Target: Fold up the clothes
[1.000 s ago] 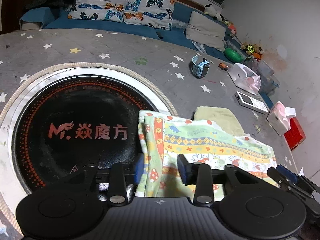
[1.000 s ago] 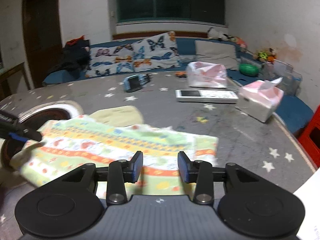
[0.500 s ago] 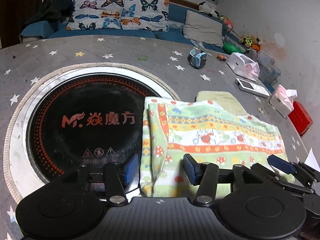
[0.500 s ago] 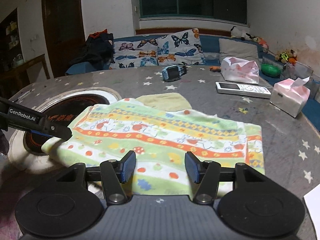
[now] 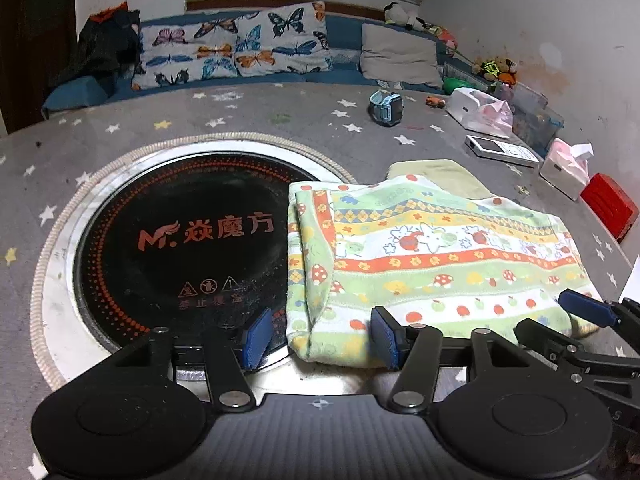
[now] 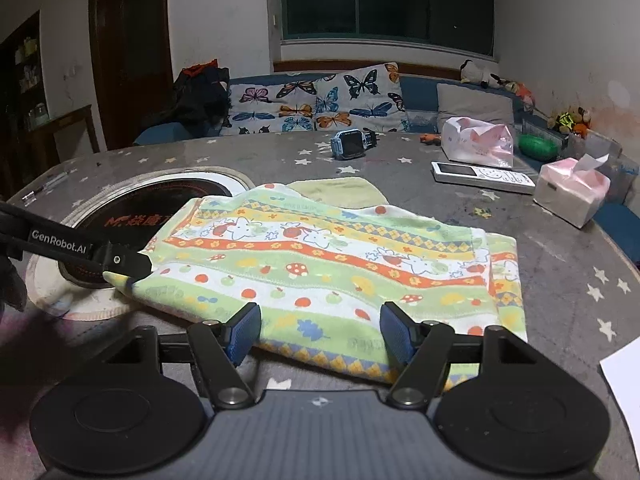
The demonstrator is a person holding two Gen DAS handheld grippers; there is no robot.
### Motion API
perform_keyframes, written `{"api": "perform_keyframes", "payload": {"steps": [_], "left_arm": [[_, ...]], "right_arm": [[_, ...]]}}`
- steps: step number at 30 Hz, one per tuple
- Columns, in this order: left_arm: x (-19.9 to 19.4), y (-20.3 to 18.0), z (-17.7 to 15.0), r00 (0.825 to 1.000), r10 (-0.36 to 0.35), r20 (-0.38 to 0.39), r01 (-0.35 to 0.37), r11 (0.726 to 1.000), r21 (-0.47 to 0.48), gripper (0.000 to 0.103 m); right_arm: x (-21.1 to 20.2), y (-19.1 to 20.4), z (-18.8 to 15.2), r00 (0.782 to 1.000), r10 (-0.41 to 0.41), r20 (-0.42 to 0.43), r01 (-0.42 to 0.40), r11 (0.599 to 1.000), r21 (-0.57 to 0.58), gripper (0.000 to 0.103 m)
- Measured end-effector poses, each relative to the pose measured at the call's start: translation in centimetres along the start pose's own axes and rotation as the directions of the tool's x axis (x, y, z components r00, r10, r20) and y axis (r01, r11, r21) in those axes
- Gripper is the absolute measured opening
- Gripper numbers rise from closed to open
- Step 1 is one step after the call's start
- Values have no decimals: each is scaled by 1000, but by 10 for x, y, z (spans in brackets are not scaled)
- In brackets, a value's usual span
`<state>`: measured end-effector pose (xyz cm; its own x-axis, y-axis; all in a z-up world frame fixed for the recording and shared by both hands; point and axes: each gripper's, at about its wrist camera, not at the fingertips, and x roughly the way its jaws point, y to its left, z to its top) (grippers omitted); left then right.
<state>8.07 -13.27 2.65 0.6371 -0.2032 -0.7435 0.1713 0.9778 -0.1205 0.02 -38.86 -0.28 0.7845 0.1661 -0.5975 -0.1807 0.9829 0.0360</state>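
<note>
A folded green, orange and white patterned cloth [image 5: 420,256] lies flat on the grey star-print table, its left edge over the rim of the black round cooktop [image 5: 176,248]. My left gripper [image 5: 320,338] is open, its jaws wide apart at the cloth's near left corner. My right gripper [image 6: 320,334] is open at the cloth's [image 6: 328,256] near edge, and its fingers [image 5: 584,308] show at the right in the left wrist view. A folded pale yellow cloth [image 5: 440,176] lies partly under the far edge.
A blue watch [image 5: 386,108], a white bag [image 5: 480,114], a white remote [image 5: 500,151], a pink tissue box [image 5: 566,166] and a red box [image 5: 608,204] lie on the table's far right. A sofa with butterfly pillows [image 5: 232,48] stands behind. White paper [image 6: 624,384] is at the near right.
Both grippers have opened wider and drawn back toward me from the cloth. The cloth now lies flat and released on the table.
</note>
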Motion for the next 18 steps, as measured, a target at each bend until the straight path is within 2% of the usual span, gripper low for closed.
{"api": "perform_keyframes", "payload": {"steps": [3, 14, 18], "left_arm": [[-6, -2, -5, 1000, 2, 9, -2, 1000, 10, 66], [-19, -6, -27, 1000, -1, 7, 1, 1000, 18, 73], [-25, -8, -33, 1000, 13, 13, -13, 999, 33, 81]], "right_arm": [[-4, 2, -4, 1000, -3, -1, 3, 1000, 2, 72], [-13, 3, -17, 1000, -4, -15, 4, 999, 40, 85], [-15, 4, -21, 1000, 0, -27, 1, 998, 56, 91]]}}
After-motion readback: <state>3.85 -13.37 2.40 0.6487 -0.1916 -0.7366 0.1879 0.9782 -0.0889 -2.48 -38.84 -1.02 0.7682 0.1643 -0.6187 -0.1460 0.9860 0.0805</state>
